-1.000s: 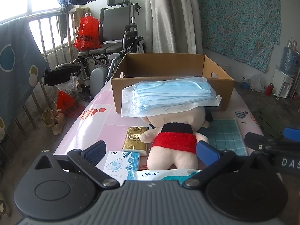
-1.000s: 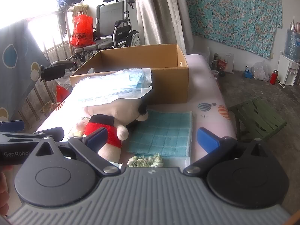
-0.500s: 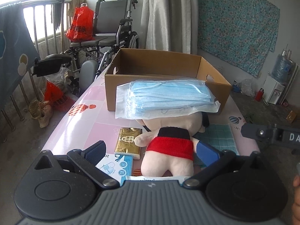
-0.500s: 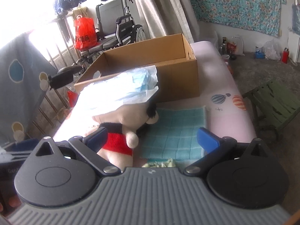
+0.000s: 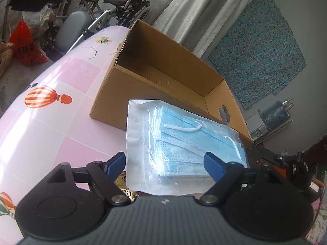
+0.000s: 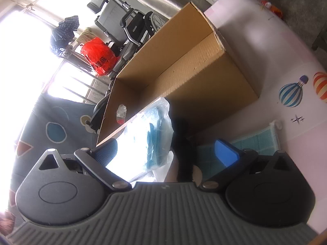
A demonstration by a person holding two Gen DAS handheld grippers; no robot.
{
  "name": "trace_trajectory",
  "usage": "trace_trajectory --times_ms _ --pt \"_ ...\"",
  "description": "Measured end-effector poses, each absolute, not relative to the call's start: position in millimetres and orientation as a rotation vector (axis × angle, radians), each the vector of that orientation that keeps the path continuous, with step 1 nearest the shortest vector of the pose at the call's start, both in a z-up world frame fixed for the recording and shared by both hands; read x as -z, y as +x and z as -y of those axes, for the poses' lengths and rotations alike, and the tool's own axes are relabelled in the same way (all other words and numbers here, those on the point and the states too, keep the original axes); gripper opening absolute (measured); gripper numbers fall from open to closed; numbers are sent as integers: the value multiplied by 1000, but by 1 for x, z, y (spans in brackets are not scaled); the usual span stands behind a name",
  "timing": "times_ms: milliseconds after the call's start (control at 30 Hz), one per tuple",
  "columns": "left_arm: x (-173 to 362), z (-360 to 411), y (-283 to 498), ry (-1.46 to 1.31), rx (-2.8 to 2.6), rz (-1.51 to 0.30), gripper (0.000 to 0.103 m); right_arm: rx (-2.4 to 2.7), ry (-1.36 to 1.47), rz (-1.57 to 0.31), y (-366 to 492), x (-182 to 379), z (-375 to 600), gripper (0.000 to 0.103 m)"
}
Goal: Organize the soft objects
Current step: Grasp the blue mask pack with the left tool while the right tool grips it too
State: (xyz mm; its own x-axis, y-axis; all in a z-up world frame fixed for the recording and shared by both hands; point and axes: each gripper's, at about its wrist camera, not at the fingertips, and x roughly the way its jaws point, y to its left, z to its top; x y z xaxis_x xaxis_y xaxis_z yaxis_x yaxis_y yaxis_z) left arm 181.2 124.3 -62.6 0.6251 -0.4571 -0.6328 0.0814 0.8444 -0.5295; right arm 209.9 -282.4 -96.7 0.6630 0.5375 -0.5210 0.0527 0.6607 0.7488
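A clear bag of blue face masks [image 5: 179, 147] lies on top of the plush toy, right in front of an open, empty cardboard box [image 5: 163, 85]. My left gripper [image 5: 165, 163] is open, hovering just above the near end of the bag, one finger at each side. My right gripper [image 6: 175, 151] is open and rolled sideways, close to the mask bag [image 6: 151, 140] and the plush toy's dark head [image 6: 181, 143]. The box [image 6: 184, 71] stands just beyond. The toy's body is hidden under the bag in the left wrist view.
A pink table [image 5: 51, 112] with balloon prints holds everything. A teal checked cloth [image 6: 255, 140] lies right of the toy. A gold packet [image 5: 124, 189] peeks out under the bag. A wheelchair [image 6: 126, 24] and red bag [image 6: 100, 57] stand behind the table.
Both grippers have moved forward and tilted down over the mask bag and toy. The right gripper has rolled sideways. The bag and toy have not moved.
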Motion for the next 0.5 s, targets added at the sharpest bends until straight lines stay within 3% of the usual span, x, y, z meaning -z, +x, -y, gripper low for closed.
trace_trajectory --times_ms 33,100,133,167,233,300,333,400,500 --pt "70 -127 190 -518 339 -868 77 -324 842 -823 215 103 281 101" --pt "85 -133 204 -575 340 -909 59 -345 886 -837 223 116 280 90" --pt "90 -134 208 -593 346 -922 58 -347 892 -848 226 120 278 81" --pt "96 -136 212 -616 366 -936 56 -336 885 -876 230 125 275 78" --pt "104 -140 212 -668 405 -937 41 -332 867 -910 233 130 269 71" --pt "105 -143 211 -698 435 -928 24 -387 848 -900 232 127 262 56" --pt "106 -144 211 -719 460 -921 20 -404 827 -897 231 123 258 44" --pt "105 -148 210 -773 505 -908 10 -395 759 -882 228 110 252 41" --pt "92 -144 209 -763 537 -885 9 -415 701 -851 224 91 247 29"
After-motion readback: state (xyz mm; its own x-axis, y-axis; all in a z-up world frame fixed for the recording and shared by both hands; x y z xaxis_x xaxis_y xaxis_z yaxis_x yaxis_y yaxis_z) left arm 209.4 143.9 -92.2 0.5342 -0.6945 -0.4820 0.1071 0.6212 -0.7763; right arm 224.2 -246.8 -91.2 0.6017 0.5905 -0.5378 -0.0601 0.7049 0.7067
